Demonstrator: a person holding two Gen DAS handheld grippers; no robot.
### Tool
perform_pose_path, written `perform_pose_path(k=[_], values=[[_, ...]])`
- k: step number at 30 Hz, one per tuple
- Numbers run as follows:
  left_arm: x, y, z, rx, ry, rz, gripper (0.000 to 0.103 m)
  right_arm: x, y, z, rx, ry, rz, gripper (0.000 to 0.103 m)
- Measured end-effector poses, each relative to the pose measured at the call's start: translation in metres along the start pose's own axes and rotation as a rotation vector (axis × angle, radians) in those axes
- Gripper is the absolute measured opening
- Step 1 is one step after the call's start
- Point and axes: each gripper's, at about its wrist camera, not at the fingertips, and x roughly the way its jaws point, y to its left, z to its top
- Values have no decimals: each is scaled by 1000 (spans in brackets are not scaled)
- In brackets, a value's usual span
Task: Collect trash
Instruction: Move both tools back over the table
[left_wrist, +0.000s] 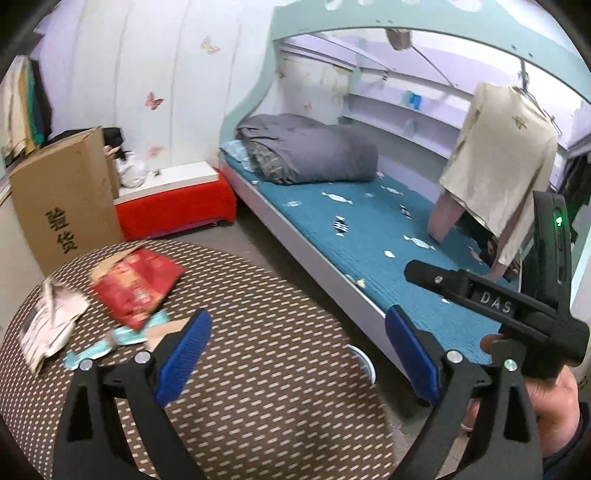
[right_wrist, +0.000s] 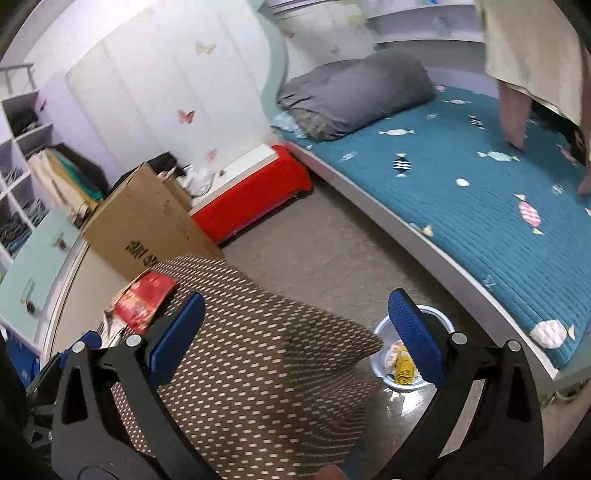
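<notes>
With both grippers' fingers spread and empty, the red wrapper (left_wrist: 136, 286) on the desk (left_wrist: 258, 387) is judged next for the bin (right_wrist: 408, 386).

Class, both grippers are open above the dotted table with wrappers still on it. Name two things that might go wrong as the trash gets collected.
1. The red packet, the white wrapper and the pale blue wrapper overlap, so the open left gripper may drag or scatter neighbours.
2. The bin stands on the floor beside the table, partly hidden by the right gripper; a dropped wrapper might miss it.
</notes>
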Motion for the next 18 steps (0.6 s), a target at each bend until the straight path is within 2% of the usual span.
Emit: perform_pose_path(k=[12,18], values=[[-26,115,-38,-112,16,97,93,41,87,-26,-150,102,63,97],[-15,147,-45,-70,51,153,93,66,121,-40,-221,164,90,97]])
